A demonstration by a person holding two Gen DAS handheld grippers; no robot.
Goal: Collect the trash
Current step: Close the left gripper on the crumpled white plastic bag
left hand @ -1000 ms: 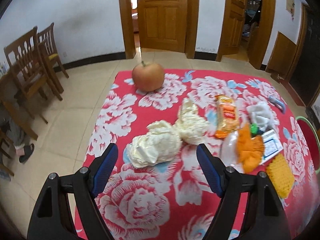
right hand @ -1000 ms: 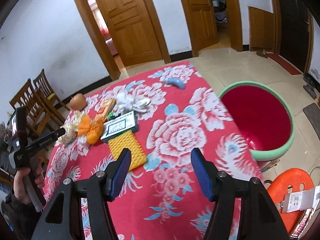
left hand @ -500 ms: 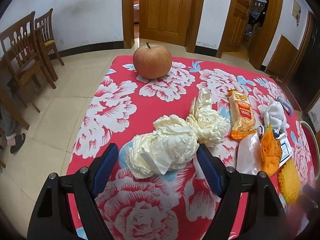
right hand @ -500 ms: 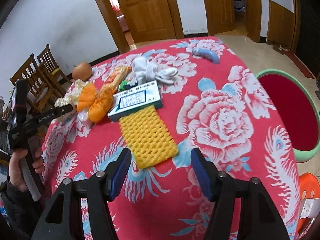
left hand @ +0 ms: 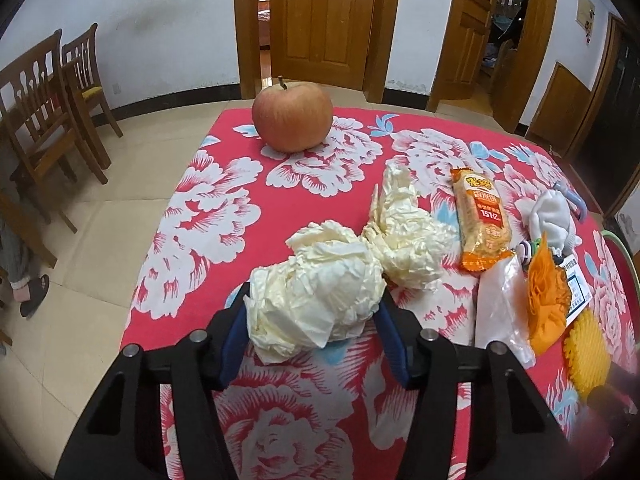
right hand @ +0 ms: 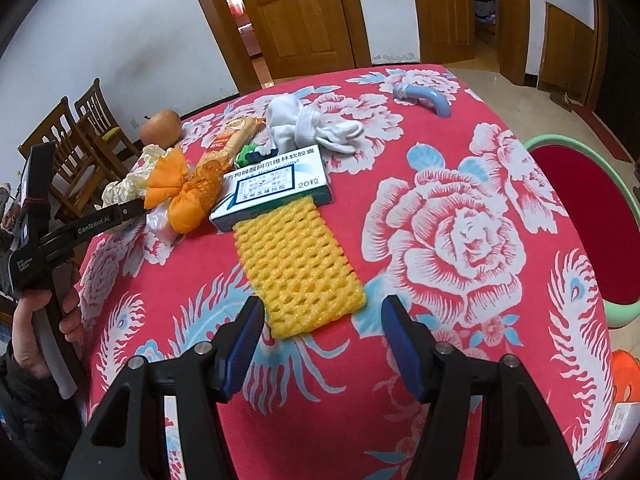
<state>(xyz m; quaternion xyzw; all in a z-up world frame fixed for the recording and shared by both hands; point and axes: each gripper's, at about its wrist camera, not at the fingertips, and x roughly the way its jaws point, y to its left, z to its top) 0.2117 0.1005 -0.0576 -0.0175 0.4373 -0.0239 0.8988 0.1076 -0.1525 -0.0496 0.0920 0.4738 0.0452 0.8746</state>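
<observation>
The left gripper (left hand: 312,328) has just been closing, and its blue pads now press both sides of a crumpled cream paper wad (left hand: 316,292) on the table. A second wad (left hand: 404,236) touches the first at about 1 o'clock. Beyond, at 12, an apple (left hand: 293,116) stands near the far edge; at 2 lie a snack packet (left hand: 480,220), a clear bag (left hand: 500,304) and an orange net (left hand: 546,292).

The right gripper (right hand: 322,344) hangs with jaws apart, holding nothing — the near end of a yellow foam net (right hand: 296,268) lies just ahead of the tips, slightly left of centre. At 12 from it a medicine box (right hand: 276,188) rests on the net's far end, then a white glove (right hand: 308,128); a grey-blue hook (right hand: 424,98), perhaps a handle, lies at 1.

The tablecloth (right hand: 460,240) is red with big white-and-pink flowers. At 3, off the table, sits a green-rimmed red basin (right hand: 592,220). Around are pale floor tiles (left hand: 80,216), white walls, wooden doors (left hand: 324,20) and two chairs (left hand: 48,108).
</observation>
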